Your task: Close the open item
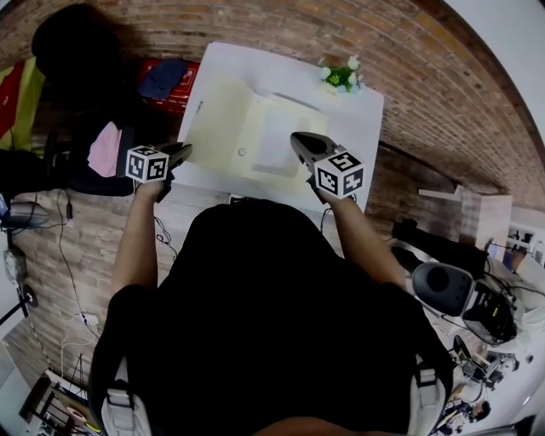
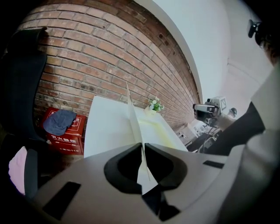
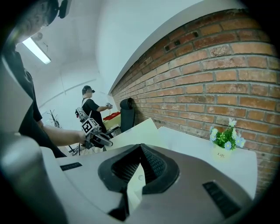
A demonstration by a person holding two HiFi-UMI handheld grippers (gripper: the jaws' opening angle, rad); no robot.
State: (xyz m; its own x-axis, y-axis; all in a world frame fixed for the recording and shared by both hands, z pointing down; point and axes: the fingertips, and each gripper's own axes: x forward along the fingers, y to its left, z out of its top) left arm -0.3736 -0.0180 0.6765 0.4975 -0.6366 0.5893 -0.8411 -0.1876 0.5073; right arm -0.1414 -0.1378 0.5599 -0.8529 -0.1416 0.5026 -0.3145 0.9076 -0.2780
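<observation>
— What's in front of you?
— White desk [image 1: 364, 115], rect., far edge vs. the brick wall [image 1: 281, 21].
— And on it?
— Cream folder [image 1: 223, 119], open, over the left + mid part, left flap tilted up off the top. Small flower pot [image 1: 341, 78] at the far right corner, well apart from the folder.

Above the white table [image 2: 105, 127], the folder's [image 2: 133, 122] held corner is hidden inside the left gripper [image 2: 142, 146]. Left of the table, the red box's [image 2: 65, 142] print is too small to read.
</observation>
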